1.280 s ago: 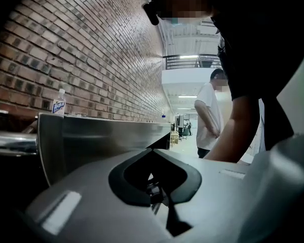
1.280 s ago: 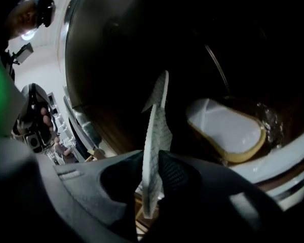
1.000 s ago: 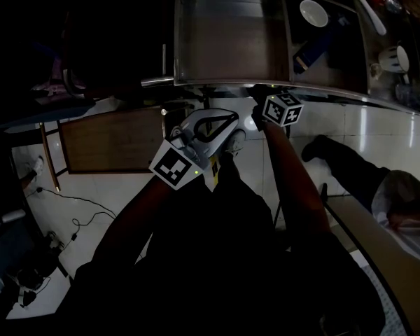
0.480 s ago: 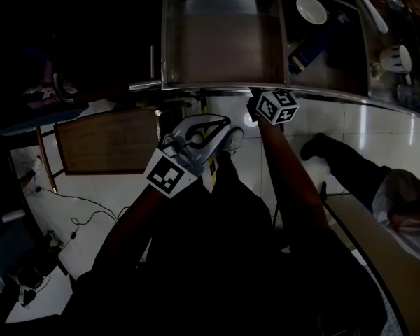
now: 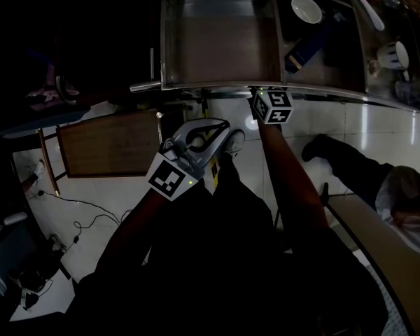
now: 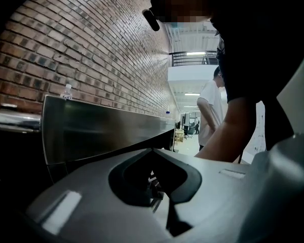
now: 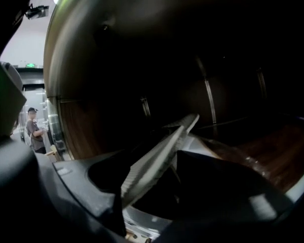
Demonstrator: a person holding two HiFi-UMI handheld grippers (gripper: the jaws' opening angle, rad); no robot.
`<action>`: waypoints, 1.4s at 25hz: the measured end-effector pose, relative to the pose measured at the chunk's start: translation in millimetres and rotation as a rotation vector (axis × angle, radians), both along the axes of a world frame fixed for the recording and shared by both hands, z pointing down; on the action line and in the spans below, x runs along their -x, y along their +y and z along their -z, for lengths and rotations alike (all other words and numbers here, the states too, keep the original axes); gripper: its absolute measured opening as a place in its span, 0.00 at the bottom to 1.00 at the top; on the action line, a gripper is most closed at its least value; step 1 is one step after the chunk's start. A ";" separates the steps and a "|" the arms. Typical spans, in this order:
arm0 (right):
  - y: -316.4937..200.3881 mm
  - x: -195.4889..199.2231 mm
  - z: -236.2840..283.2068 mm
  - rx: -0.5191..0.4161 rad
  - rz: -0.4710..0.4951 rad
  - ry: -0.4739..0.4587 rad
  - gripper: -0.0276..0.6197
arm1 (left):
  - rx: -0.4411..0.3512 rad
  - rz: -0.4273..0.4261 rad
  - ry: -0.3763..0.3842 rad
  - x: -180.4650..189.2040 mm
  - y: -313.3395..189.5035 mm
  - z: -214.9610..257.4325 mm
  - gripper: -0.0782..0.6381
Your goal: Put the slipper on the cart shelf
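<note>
In the right gripper view a pale slipper (image 7: 152, 168) with a ribbed sole lies tilted on edge between the jaws of my right gripper (image 7: 164, 151). The jaws have just been opening and stand wide, off the slipper. Around it is the cart's dark lower shelf (image 7: 276, 151), with a brown floor. In the head view only this gripper's marker cube (image 5: 271, 107) shows, under the cart's steel rim (image 5: 217, 86); the slipper is hidden there. My left gripper (image 5: 222, 126) hangs in front of the cart, shut and empty, with its jaws (image 6: 153, 153) meeting.
The cart's top tray (image 5: 220, 40) is bare; the compartment beside it holds a white bowl (image 5: 306, 9) and a blue object (image 5: 304, 51). A wooden board (image 5: 108, 144) stands at the left. A person's leg (image 5: 350, 163) lies on the floor at right. A white shoe (image 5: 234, 141) is under the left gripper.
The right gripper's marker cube has slid a little left along the cart rim and rolled. The left gripper has stayed about where it was.
</note>
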State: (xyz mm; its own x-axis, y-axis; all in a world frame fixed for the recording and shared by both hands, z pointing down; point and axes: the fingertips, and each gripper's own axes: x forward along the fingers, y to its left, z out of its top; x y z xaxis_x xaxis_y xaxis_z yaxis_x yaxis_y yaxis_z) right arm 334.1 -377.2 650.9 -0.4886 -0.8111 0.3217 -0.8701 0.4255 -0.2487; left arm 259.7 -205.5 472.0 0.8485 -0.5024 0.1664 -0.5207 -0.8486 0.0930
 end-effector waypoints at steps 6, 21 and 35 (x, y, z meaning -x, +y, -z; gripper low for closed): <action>2.6 -15.8 10.4 -0.015 -0.040 0.057 0.54 | 0.018 0.004 0.016 2.9 2.8 6.5 0.11; 64.1 -9.5 66.7 -0.078 -0.016 0.103 0.54 | -0.024 -0.062 0.057 18.6 18.9 36.8 0.11; 198.9 58.7 149.6 -0.197 0.094 0.120 0.04 | -0.066 -0.211 0.117 43.1 67.1 58.4 0.11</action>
